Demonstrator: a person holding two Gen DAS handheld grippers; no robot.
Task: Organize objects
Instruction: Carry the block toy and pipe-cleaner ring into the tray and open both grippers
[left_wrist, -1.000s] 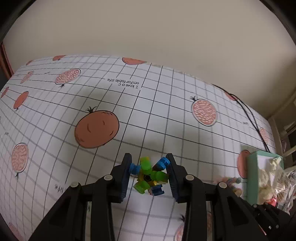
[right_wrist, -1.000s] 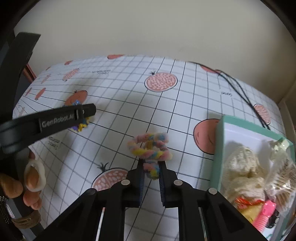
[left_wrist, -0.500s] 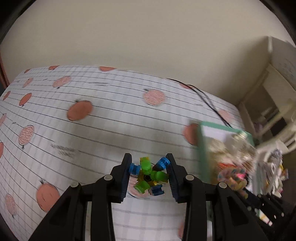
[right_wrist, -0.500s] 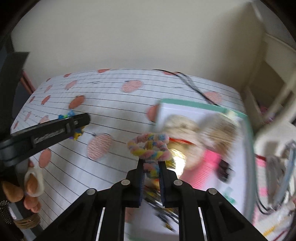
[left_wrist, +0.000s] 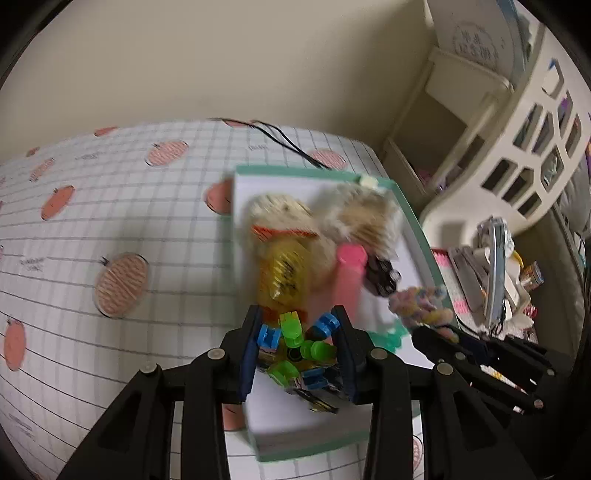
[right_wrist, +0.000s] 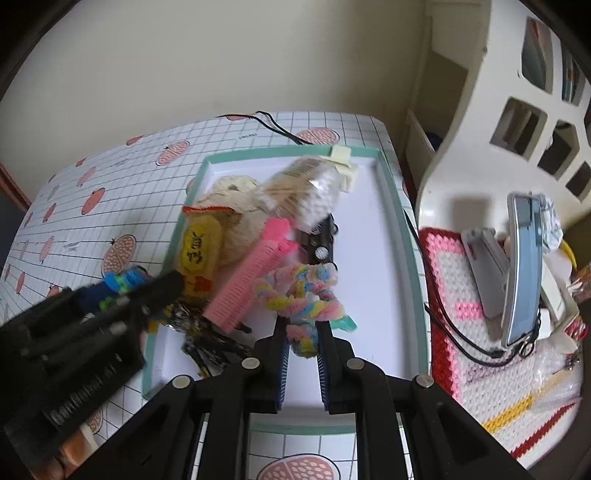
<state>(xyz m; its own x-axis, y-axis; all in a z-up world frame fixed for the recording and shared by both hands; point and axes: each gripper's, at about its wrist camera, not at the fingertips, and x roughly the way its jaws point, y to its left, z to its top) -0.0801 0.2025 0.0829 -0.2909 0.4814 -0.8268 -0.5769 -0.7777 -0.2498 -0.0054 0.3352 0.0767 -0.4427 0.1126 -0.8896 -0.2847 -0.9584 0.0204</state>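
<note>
Both grippers moved over tray (right_wrist: 384, 173) — cluttered.

Left gripper (left_wrist: 297, 347) has both jaws pressed against a block toy (left_wrist: 295, 349) between them. Right gripper (right_wrist: 303, 343) pinches a twisted pastel rope (right_wrist: 301, 291), most of it protruding beyond its fingertips.

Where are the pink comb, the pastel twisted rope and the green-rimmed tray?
pink comb (right_wrist: 255, 269), right wrist view, middle of its ribbed body
pastel twisted rope (right_wrist: 295, 288), right wrist view, its knotted loop
green-rimmed tray (right_wrist: 400, 229), right wrist view, right rim
</note>
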